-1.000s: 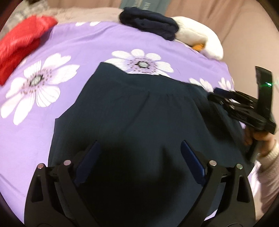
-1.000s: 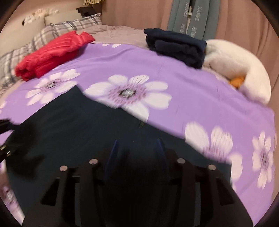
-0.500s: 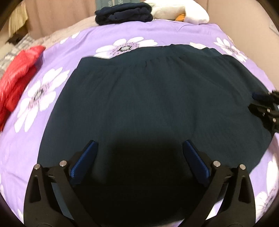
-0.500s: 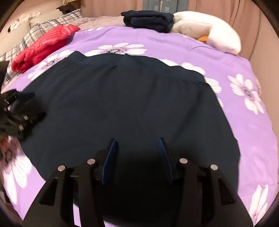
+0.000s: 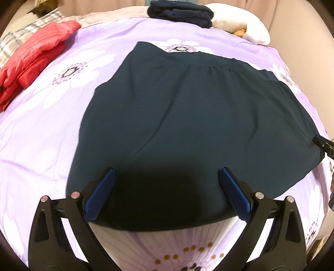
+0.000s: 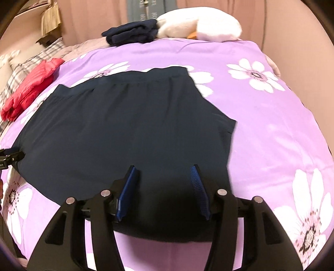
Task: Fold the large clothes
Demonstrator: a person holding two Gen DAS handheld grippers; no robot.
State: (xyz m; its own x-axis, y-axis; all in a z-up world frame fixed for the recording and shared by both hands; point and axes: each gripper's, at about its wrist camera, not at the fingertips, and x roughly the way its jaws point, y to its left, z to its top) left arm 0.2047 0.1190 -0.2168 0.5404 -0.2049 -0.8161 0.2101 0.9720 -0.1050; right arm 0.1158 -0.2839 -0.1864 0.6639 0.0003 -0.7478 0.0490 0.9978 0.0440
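Note:
A dark navy skirt (image 5: 194,125) lies spread flat on the purple flowered bedspread (image 5: 52,129), waistband at the far side. It also shows in the right wrist view (image 6: 129,129). My left gripper (image 5: 167,177) is open and empty, hovering over the skirt's near hem. My right gripper (image 6: 163,173) is open and empty over the near hem on the skirt's right side. The right gripper's tip shows at the right edge of the left wrist view (image 5: 324,143). The left gripper's tip shows at the left edge of the right wrist view (image 6: 10,157).
A red puffer jacket (image 5: 31,60) lies at the far left by plaid pillows (image 6: 35,60). A folded dark garment (image 5: 181,12) and a white plush toy (image 5: 240,23) sit at the bed's far end. Curtains (image 6: 94,18) hang behind.
Both grippers have pulled back toward the skirt's near hem, so the bedspread now shows below the hem. The right gripper's jaws have opened wider.

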